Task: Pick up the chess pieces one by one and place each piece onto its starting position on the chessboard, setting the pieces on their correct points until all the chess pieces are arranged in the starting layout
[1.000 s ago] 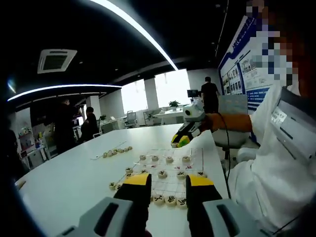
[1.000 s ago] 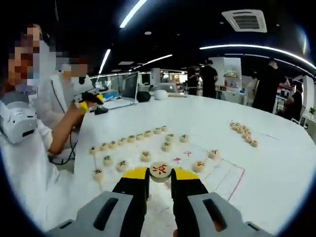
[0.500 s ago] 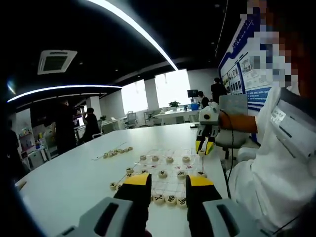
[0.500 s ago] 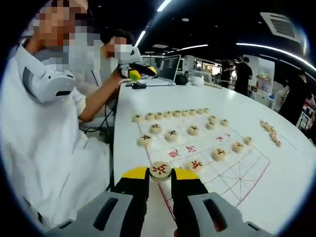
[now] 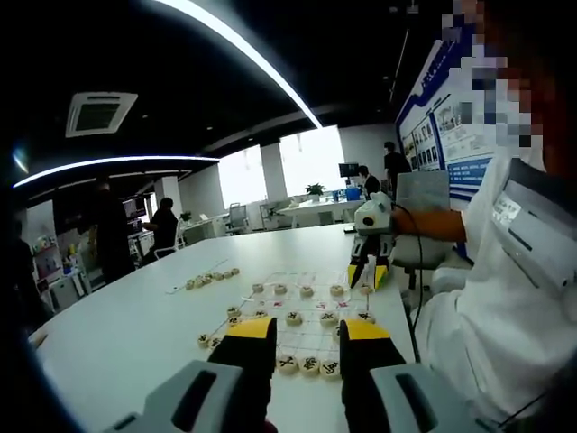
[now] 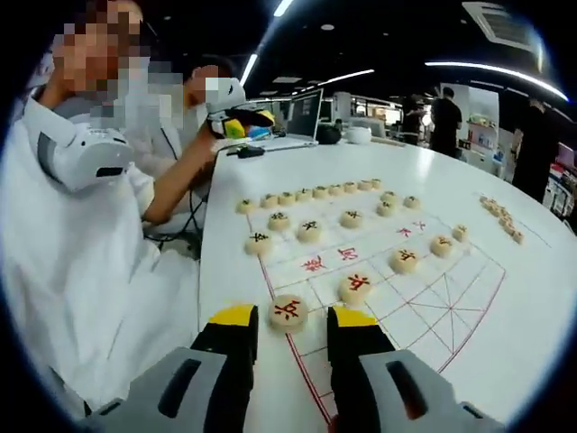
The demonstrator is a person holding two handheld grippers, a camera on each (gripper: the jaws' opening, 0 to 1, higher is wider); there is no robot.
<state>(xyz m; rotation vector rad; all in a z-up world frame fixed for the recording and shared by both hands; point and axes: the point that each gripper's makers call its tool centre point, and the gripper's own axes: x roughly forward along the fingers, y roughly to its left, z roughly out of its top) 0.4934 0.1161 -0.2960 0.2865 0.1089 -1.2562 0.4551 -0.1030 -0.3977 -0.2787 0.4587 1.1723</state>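
Observation:
In the right gripper view a paper chessboard (image 6: 433,298) with red lines lies on the white table. My right gripper (image 6: 293,319) is open, and a round wooden piece with a red character (image 6: 288,312) rests on the board's near edge between the jaws. More red pieces (image 6: 357,287) stand in a line to the right, and black pieces (image 6: 309,226) stand farther off, with a row (image 6: 306,193) behind them. My left gripper (image 5: 306,336) is open and holds nothing, low over the near side of the board (image 5: 302,302). The right gripper (image 5: 368,271) points down at the board's far right corner.
A row of loose pieces (image 6: 499,216) lies off the board on the table, seen too as loose pieces (image 5: 213,277). The person's white sleeve (image 6: 99,271) is on the left, holding the left gripper (image 6: 242,123). A laptop (image 6: 302,113) stands at the far table edge. People stand in the room behind.
My right gripper, shut on the red piece before, has swung to the board's edge, lowered and opened, leaving the piece on the board. The left gripper has stayed put.

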